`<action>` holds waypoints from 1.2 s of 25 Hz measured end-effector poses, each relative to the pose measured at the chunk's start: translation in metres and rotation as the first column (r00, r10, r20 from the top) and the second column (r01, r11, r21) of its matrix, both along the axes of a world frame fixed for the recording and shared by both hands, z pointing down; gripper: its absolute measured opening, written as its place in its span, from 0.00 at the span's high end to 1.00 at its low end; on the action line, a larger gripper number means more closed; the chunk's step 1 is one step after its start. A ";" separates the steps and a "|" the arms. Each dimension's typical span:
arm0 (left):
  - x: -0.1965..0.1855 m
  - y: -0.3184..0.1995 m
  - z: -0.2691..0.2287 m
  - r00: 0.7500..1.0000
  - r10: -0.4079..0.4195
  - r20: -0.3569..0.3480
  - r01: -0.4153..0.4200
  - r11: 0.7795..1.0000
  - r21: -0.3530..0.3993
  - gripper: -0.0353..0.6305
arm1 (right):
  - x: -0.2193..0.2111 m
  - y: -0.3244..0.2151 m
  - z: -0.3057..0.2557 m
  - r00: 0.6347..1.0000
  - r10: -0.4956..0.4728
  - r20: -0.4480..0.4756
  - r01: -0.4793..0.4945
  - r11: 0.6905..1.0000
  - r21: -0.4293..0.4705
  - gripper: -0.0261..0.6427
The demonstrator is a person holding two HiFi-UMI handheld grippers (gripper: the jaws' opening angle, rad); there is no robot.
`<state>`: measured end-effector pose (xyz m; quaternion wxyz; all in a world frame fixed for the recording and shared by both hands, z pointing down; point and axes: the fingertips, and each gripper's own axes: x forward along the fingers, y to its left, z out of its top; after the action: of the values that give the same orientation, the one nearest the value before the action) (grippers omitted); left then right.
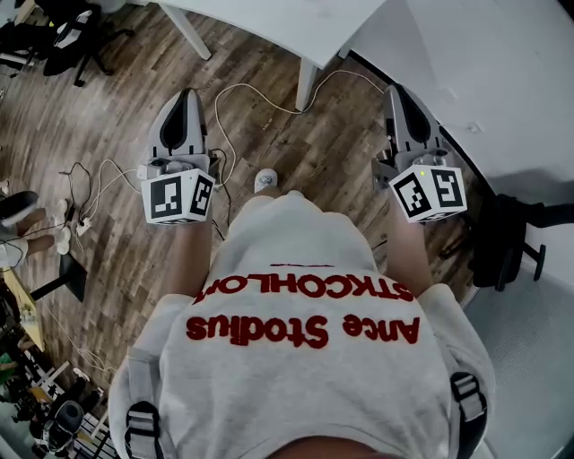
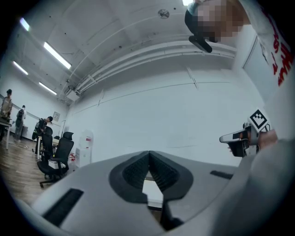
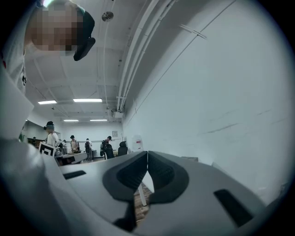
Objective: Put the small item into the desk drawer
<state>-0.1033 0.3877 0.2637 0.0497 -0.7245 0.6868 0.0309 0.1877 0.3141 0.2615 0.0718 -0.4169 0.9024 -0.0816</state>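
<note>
No small item and no drawer shows in any view. In the head view I hold both grippers at hip height, pointing forward over the wooden floor. My left gripper (image 1: 188,97) has its jaws closed together with nothing between them, as the left gripper view (image 2: 149,156) also shows. My right gripper (image 1: 396,91) is likewise shut and empty (image 3: 147,156). The white desk (image 1: 269,22) stands just ahead, its underside and front hidden from here. Both gripper views look up at a white wall and the ceiling. The right gripper (image 2: 243,137) appears at the edge of the left gripper view.
A white desk leg (image 1: 307,82) and loose white cables (image 1: 247,90) lie ahead on the floor. A white wall (image 1: 502,72) runs along the right, with a black chair (image 1: 504,235) beside it. Office chairs (image 1: 67,36) stand far left. My shoe (image 1: 265,180) is below.
</note>
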 end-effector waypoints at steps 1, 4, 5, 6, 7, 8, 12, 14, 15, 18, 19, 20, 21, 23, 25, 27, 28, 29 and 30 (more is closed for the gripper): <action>0.001 -0.001 0.000 1.000 0.002 0.001 -0.002 1.000 0.000 0.94 | 0.000 -0.001 0.000 1.000 -0.001 0.005 0.001 1.000 -0.002 0.95; 0.000 -0.006 0.000 1.000 0.004 0.004 -0.004 1.000 0.000 0.94 | -0.001 -0.006 0.002 1.000 -0.007 0.015 0.007 1.000 -0.009 0.95; 0.000 -0.008 0.002 1.000 0.003 0.004 -0.003 1.000 -0.002 0.94 | -0.003 -0.008 0.004 1.000 -0.008 0.016 0.008 1.000 -0.012 0.95; -0.002 -0.011 0.003 1.000 0.001 0.003 -0.001 1.000 -0.005 0.94 | -0.004 -0.011 0.006 1.000 -0.007 0.016 0.007 1.000 -0.017 0.95; -0.005 -0.014 0.005 1.000 -0.001 0.001 0.001 1.000 -0.007 0.94 | -0.006 -0.014 0.007 1.000 -0.002 0.016 0.003 1.000 -0.024 0.95; -0.007 -0.018 0.006 1.000 -0.002 -0.003 0.002 1.000 -0.009 0.94 | -0.008 -0.019 0.009 1.000 0.004 0.016 -0.004 1.000 -0.031 0.95; -0.018 -0.040 0.008 1.000 0.001 -0.018 -0.001 1.000 -0.009 0.94 | -0.013 -0.039 0.008 1.000 0.018 0.008 -0.018 0.999 -0.033 0.95; -0.022 -0.055 0.008 1.000 0.007 -0.022 -0.007 1.000 -0.005 0.94 | -0.014 -0.051 0.008 0.999 0.032 0.007 -0.031 0.999 -0.031 0.95; -0.024 -0.064 0.008 1.000 0.010 -0.022 -0.010 1.000 -0.003 0.94 | -0.016 -0.058 0.008 0.999 0.039 0.003 -0.039 0.999 -0.030 0.95; -0.032 -0.091 0.009 0.999 0.021 -0.028 -0.021 1.000 0.002 0.94 | -0.024 -0.081 0.007 0.998 0.059 -0.018 -0.060 0.998 -0.027 0.95; -0.036 -0.102 0.009 0.999 0.026 -0.030 -0.026 1.000 0.003 0.94 | -0.027 -0.089 0.005 0.998 0.064 -0.019 -0.064 0.998 -0.023 0.95; -0.039 -0.113 0.008 0.999 0.033 -0.032 -0.033 0.999 0.004 0.94 | -0.030 -0.097 0.002 0.997 0.068 -0.018 -0.069 0.997 -0.019 0.95; -0.041 -0.124 0.007 0.999 0.041 -0.034 -0.041 0.999 0.005 0.94 | -0.033 -0.105 0.000 0.997 0.075 -0.017 -0.075 0.997 -0.015 0.95; -0.046 -0.147 0.005 0.998 0.060 -0.035 -0.060 0.998 0.007 0.94 | -0.039 -0.121 -0.004 0.996 0.084 -0.013 -0.085 0.996 -0.010 0.95; -0.050 -0.169 0.004 0.996 0.083 -0.034 -0.083 0.997 0.007 0.94 | -0.046 -0.137 -0.006 0.995 0.095 -0.008 -0.095 0.995 -0.010 0.95; -0.054 -0.190 0.004 0.994 0.105 -0.033 -0.105 0.994 0.006 0.94 | -0.052 -0.152 -0.005 0.994 0.109 -0.004 -0.109 0.994 -0.012 0.95; -0.056 -0.199 0.004 0.993 0.115 -0.033 -0.115 0.993 0.006 0.94 | -0.055 -0.158 -0.005 0.993 0.116 -0.003 -0.116 0.993 -0.013 0.95; -0.058 -0.208 0.004 0.992 0.124 -0.032 -0.124 0.992 0.006 0.94 | -0.057 -0.164 -0.004 0.992 0.123 -0.002 -0.123 0.992 -0.014 0.95; -0.061 -0.216 0.004 0.991 0.132 -0.031 -0.132 0.991 0.006 0.94 | -0.060 -0.169 -0.003 0.991 0.131 -0.001 -0.131 0.991 -0.016 0.95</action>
<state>-0.1643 0.1714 0.2673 0.0379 -0.7678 0.6379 0.0469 0.1276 0.1447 0.2583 0.0738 -0.4757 0.8725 -0.0839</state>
